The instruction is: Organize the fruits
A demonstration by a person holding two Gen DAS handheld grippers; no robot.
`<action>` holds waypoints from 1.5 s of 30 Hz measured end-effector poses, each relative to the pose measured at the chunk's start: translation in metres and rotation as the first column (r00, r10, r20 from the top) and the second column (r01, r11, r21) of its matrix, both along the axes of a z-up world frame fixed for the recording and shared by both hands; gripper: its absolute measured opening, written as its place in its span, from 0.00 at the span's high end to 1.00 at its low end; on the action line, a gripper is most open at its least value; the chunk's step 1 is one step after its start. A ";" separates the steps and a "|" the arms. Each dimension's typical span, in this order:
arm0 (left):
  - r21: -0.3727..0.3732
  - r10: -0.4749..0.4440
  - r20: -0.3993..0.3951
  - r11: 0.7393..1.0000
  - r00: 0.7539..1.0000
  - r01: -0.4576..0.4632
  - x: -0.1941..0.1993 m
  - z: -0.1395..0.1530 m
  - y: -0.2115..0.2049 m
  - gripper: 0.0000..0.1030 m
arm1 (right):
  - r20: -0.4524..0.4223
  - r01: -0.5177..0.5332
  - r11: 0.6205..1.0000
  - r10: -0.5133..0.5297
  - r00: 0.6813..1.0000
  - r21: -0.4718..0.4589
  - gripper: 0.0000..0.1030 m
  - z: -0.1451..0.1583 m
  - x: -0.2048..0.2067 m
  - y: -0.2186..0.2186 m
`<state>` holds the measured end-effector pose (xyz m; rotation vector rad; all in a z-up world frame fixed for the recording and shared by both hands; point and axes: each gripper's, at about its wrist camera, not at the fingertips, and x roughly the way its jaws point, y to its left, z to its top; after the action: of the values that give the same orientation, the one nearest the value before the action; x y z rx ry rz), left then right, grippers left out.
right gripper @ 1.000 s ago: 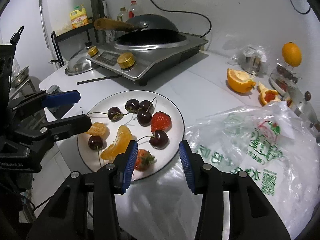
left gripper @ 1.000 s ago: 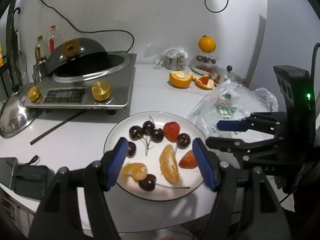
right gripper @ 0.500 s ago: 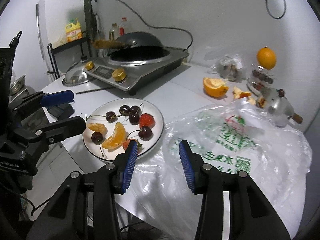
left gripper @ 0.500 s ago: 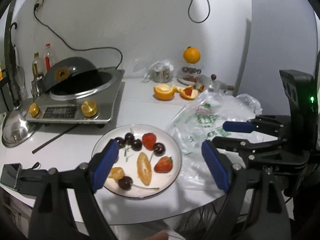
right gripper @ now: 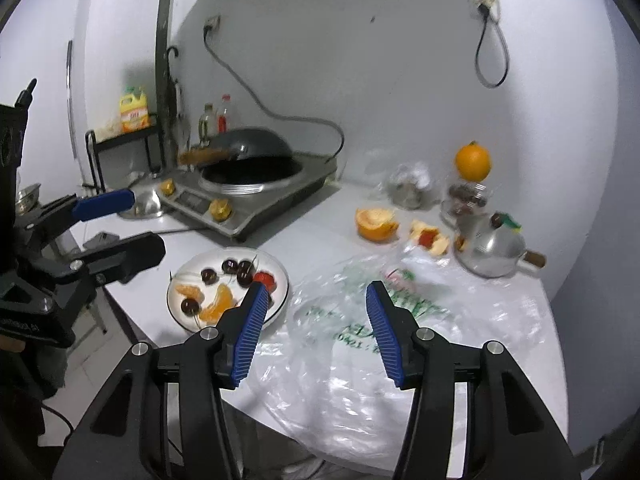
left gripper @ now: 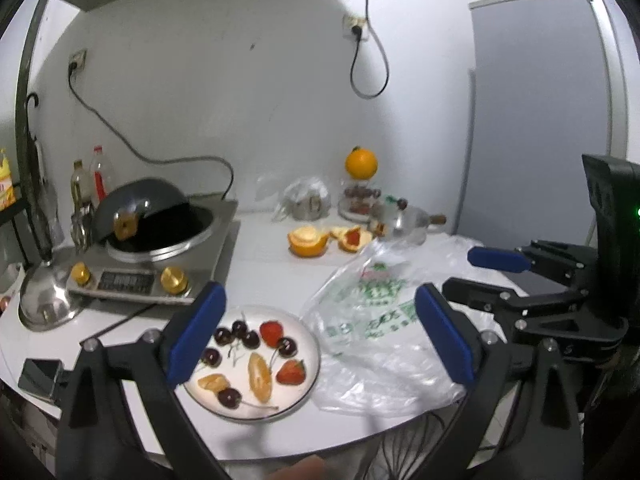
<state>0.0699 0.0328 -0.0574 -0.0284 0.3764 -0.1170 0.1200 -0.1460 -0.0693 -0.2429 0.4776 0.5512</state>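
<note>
**Both claws drawn back from the plated fruit, empty**

The left claw [left gripper: 320, 336] is seen with its jaws opening wide and nothing between them; a second ago its pads framed the plate closely, and it has since been lifted up and away. The right claw [right gripper: 314, 332] is likewise being opened, empty, over the plastic bag [right gripper: 400, 320], having been raised from just beside the plate. The plate [left gripper: 310, 368] now lies small and below both, near the counter [left gripper: 272, 264] edge, with cherries [left gripper: 236, 330], strawberries [left gripper: 291, 372] and orange segments [left gripper: 258, 372] spread on it. A whole orange [left gripper: 361, 163] and cut orange pieces [left gripper: 308, 240] are left at the back. The withdrawal suggests that the arranging is judged finished, or nearly so.
</note>
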 end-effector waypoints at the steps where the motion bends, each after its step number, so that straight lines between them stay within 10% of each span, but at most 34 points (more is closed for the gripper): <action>1: -0.005 0.000 0.019 1.000 1.000 0.000 -0.004 0.005 -0.003 0.06 | 0.012 0.004 1.000 -0.004 1.000 0.004 0.46 0.004 -0.002 -0.002; 11: -0.041 0.074 0.183 0.997 0.980 -0.068 -0.039 0.059 -0.014 0.01 | 0.161 0.050 0.997 -0.060 0.985 0.065 0.33 0.052 -0.039 -0.031; 45: -0.007 0.131 0.277 0.991 0.952 -0.134 -0.082 0.119 -0.036 0.01 | 0.283 0.112 0.985 -0.145 0.948 0.132 0.28 0.113 -0.077 -0.059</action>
<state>-0.0121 -0.0028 0.0612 -0.0248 0.0937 0.0152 0.0435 -0.2046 0.0439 -0.1778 0.1715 0.4044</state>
